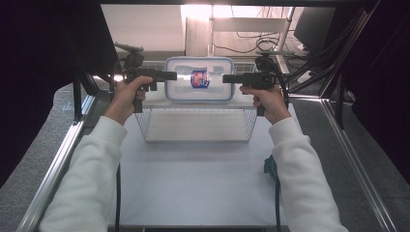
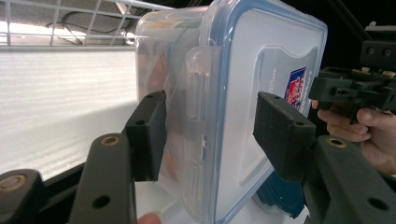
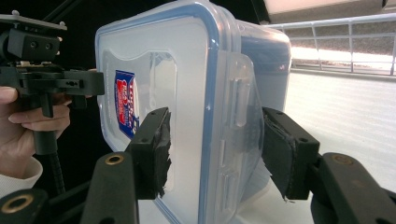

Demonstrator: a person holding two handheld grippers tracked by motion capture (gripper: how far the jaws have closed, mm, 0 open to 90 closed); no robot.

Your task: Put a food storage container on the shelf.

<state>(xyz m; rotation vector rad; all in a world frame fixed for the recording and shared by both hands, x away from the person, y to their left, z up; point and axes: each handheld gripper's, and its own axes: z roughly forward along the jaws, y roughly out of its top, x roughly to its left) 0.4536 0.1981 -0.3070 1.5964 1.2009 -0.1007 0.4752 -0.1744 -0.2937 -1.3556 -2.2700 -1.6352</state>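
Observation:
A clear plastic container [image 1: 212,92] with a blue-rimmed lid and a red and blue label [image 1: 199,79] hangs above a wire basket [image 1: 143,123], lid facing up. My left gripper [image 1: 174,75] grips its left end and my right gripper [image 1: 225,78] its right end. In the left gripper view the left gripper [image 2: 210,135] has one pad on the lid and one on the underside of the container [image 2: 261,70], beside a side clasp. In the right gripper view the right gripper [image 3: 215,149] clamps the container [image 3: 187,70] the same way. Orange contents [image 2: 159,74] show faintly through the wall.
The wire basket stands at the far end of a white table top [image 1: 193,183], framed by metal rails [image 1: 58,159]. A teal object [image 1: 270,169] lies beside the right sleeve. A chair and cables stand beyond the table.

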